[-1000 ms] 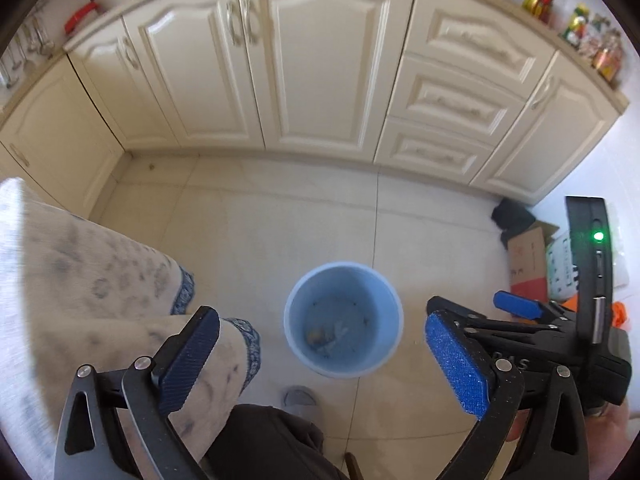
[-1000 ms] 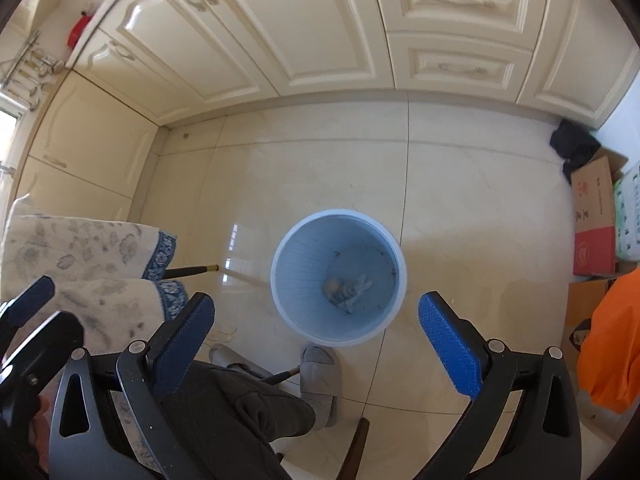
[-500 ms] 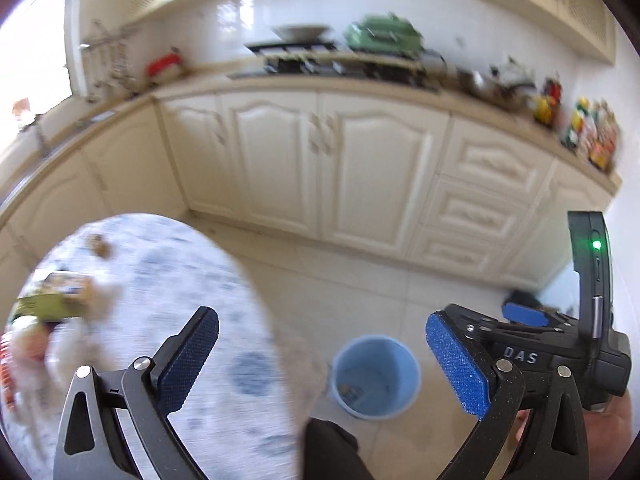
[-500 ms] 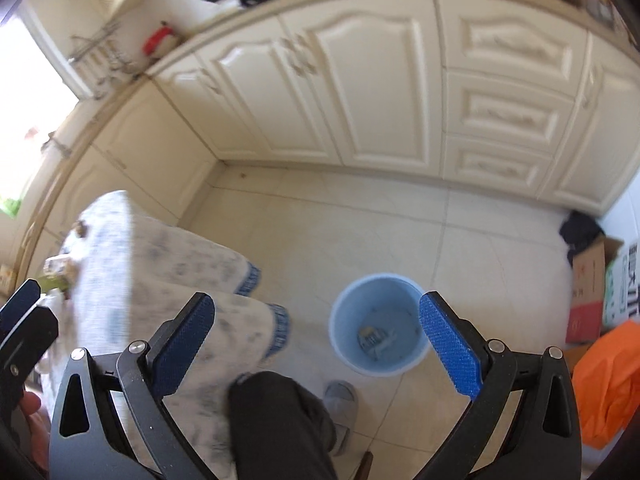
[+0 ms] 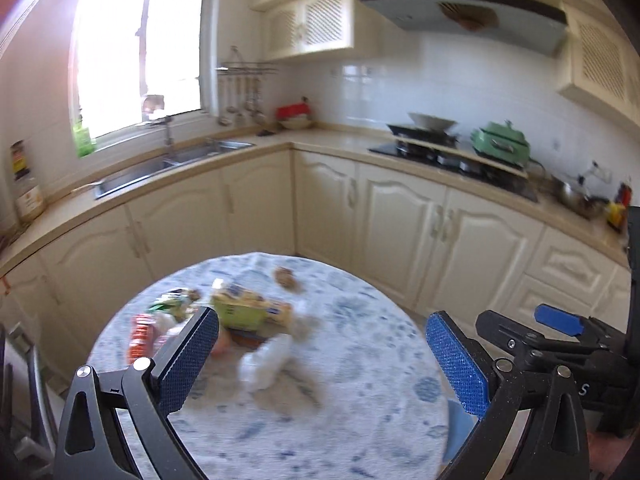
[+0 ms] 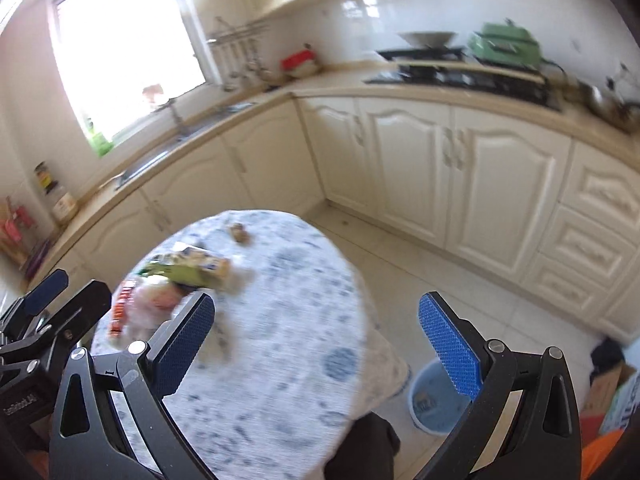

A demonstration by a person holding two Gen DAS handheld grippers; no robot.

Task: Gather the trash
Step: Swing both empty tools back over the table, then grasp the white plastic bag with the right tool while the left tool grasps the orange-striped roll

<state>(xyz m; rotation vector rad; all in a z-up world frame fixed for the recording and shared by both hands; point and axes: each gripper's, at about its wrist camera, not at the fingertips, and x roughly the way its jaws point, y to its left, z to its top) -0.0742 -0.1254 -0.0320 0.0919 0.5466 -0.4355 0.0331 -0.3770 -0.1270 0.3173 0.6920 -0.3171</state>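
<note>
Above the round table point(image 5: 360, 420), the left gripper point(image 5: 320, 360) and the right gripper point(image 6: 316, 344) are hovering with jaws spread wide, gripping nothing. Beyond the blue pads, blurred trash is lying on the flowered cloth: a white wad point(image 5: 266, 364), a yellow-green box point(image 5: 248, 312), an orange wrapper point(image 5: 138, 336). Right of the table, the blue bin point(image 6: 430, 400) is sitting on the floor. Farther off, cream cabinets point(image 6: 460, 172) are lining the wall.

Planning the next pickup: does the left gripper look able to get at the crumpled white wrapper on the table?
Probably yes: the left gripper is open above the round table, and nothing covers the white wrapper.
</note>
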